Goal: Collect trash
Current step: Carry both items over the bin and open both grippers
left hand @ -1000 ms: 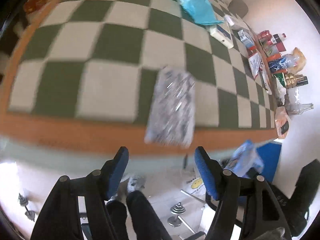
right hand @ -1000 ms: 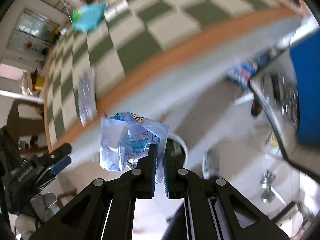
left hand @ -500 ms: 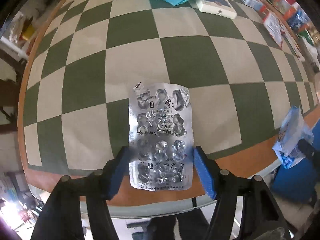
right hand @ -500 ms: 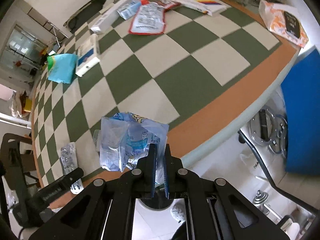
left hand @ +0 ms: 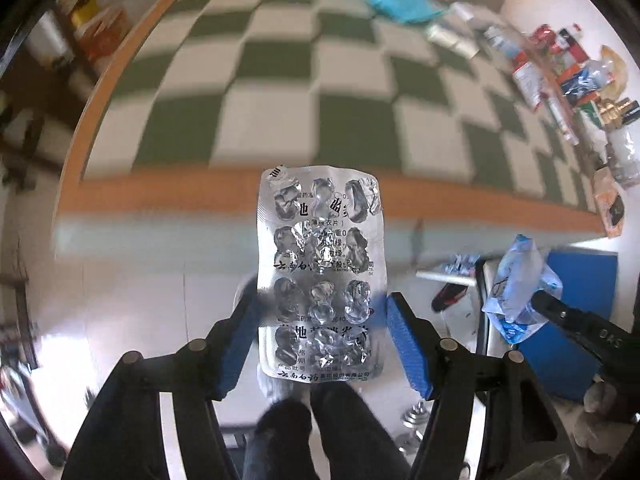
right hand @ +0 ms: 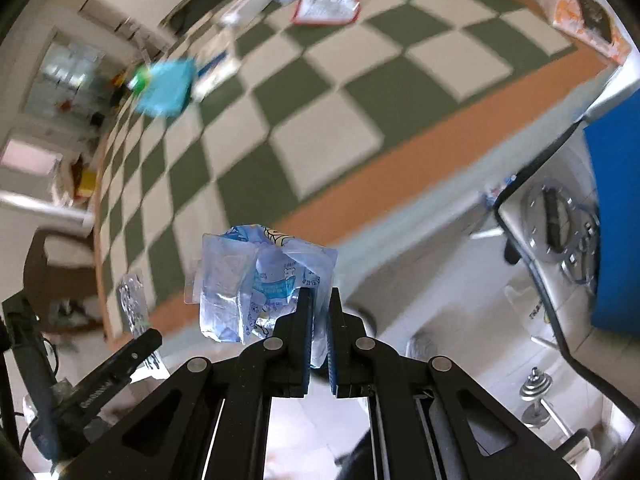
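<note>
Beyond the checkered table's [left hand: 280, 92] edge, my left gripper [left hand: 320, 320] clamps a pill sheet [left hand: 320, 264]; my right gripper [right hand: 319, 308] pinches a wrapper [right hand: 256, 280].

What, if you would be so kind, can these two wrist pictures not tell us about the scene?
- Left wrist view: whether the blister pack still holds pills; its crumpled foil glares.
- Right wrist view: the print on the blue wrapper; crumpled and too small.
- Both views: labels of the litter on the table; motion blur smears them.
- Neither view shows a trash bin.
</note>
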A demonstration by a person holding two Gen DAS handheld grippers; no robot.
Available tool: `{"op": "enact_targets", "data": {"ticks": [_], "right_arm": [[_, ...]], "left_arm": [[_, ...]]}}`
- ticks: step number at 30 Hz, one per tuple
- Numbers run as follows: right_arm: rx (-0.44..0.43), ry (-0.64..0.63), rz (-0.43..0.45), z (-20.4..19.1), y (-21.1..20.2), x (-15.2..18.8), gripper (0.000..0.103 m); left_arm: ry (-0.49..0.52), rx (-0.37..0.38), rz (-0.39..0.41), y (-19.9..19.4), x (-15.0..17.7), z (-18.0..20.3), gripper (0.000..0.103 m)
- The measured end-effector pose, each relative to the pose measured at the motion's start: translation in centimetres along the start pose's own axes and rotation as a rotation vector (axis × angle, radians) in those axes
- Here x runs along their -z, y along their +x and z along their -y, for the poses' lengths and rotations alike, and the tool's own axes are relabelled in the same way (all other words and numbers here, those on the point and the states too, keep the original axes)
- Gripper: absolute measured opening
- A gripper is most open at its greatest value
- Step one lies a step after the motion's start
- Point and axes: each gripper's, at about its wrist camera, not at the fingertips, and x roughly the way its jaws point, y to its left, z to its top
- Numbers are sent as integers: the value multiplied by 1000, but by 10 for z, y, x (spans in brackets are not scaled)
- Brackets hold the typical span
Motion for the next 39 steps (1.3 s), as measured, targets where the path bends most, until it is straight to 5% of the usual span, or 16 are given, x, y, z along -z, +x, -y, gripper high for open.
{"op": "enact_targets", "data": {"ticks": [5,15,17,19,20,21,23,24,25,28,31,39], "right_arm": [[22,-53,-144,5,55,59,6],[130,-52,-320,47,305,128,6],[146,-68,-353,53,356,137,6],[154,-88,-380,56,393,143,7],[163,-98,-394,57,408,147,9],[174,-109,-397,59,424,149,18],[181,-137,-399,61,437,152,43],[195,-158,-389,61,440,154,60],[194,-173,-383,60,441,155,76],[235,-260,-355,51,431,164,101],[278,-327,-329,42,419,168,101],[304,-360,-298,15,368,179,102]], "left_arm": [[-128,41,-123,64,44,-47,62],[-192,69,-280,291,73,-129,63],[-194,45,-297,321,76,-138,68],[-196,14,-291,340,81,-148,92],[-196,9,-294,344,85,-152,95],[-194,0,-299,349,88,-154,96],[-188,-20,-293,348,92,-162,96],[-179,52,-255,347,96,-165,96],[-173,46,-245,342,99,-167,96],[-147,7,-197,328,104,-168,97],[-102,-73,-156,311,108,-163,97],[-76,-94,-137,258,117,-155,97]]}}
